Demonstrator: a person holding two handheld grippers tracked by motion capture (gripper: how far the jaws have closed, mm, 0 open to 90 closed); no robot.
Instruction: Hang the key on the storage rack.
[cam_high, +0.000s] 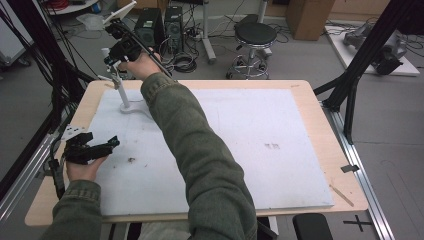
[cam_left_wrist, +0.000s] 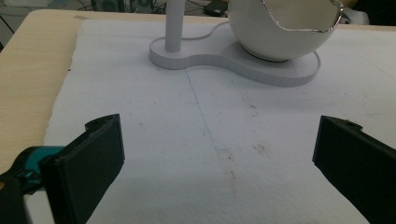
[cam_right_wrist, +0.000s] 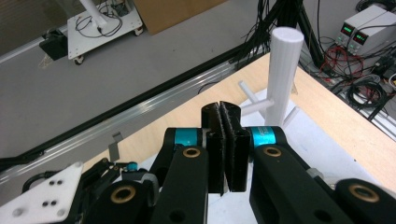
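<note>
The right gripper, jaws pressed together on nothing, hovers just beside the white pegged post (far-left table corner); the left gripper rests wide open, empty.

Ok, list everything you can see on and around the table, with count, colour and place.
White plastic stand with upright post: one, white, far left of the mat.
White round bowl: one, white, on the stand's base.
Foam mat: one, white, covering the tabletop.
Wooden table: one, light wood.
Round stool: one, black, on the floor beyond the table.
Left gripper: black, jaws open, near left of the mat.
Right gripper: black, jaws shut, empty, beside the post.
</note>
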